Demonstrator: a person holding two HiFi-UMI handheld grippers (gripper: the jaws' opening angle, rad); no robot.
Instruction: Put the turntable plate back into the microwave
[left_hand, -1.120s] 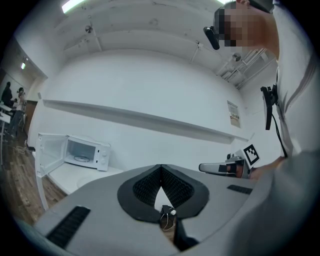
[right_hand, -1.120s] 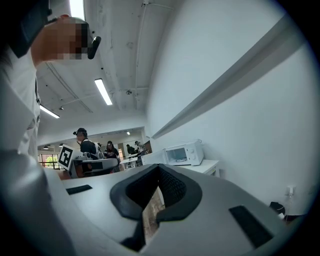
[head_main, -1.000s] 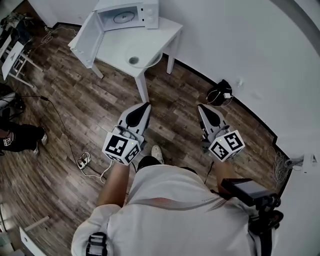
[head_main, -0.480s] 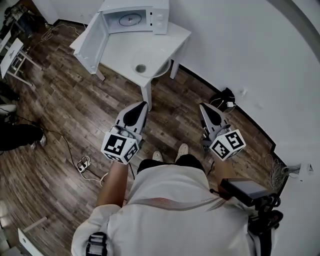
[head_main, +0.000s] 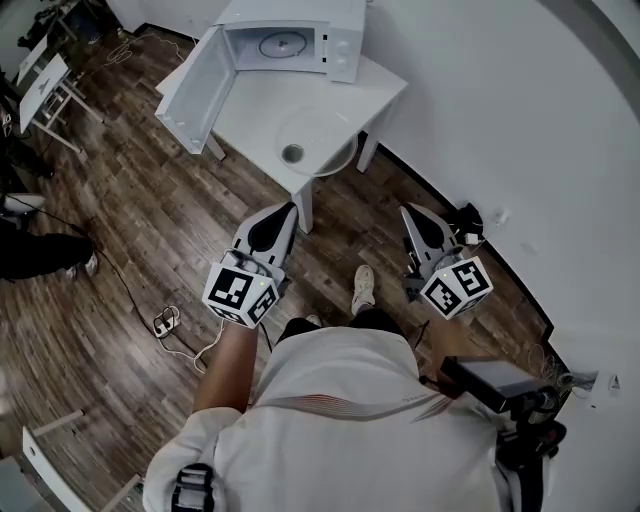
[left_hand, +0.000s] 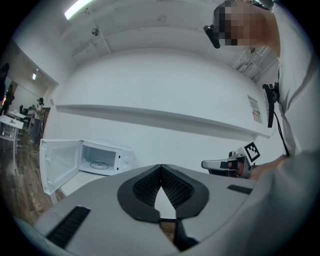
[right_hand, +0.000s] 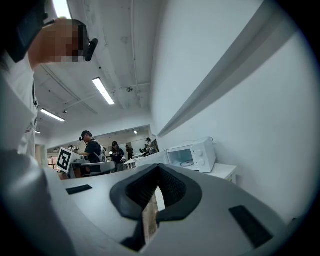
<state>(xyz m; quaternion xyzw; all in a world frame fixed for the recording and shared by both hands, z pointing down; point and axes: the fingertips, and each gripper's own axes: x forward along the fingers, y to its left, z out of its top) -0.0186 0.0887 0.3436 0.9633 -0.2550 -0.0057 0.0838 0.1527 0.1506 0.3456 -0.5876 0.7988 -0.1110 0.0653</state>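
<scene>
One turntable plate (head_main: 322, 128), well beyond left gripper (head_main: 291, 209)

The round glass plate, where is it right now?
In the head view, the clear round glass plate lies on the white table, near its front corner, just in front of the open white microwave at the top.

Under me: wood floor (head_main: 150, 230), power strip (head_main: 166, 322) w/ cable, my shoe (head_main: 364, 290), white wall (head_main: 520, 120) on the right.
</scene>
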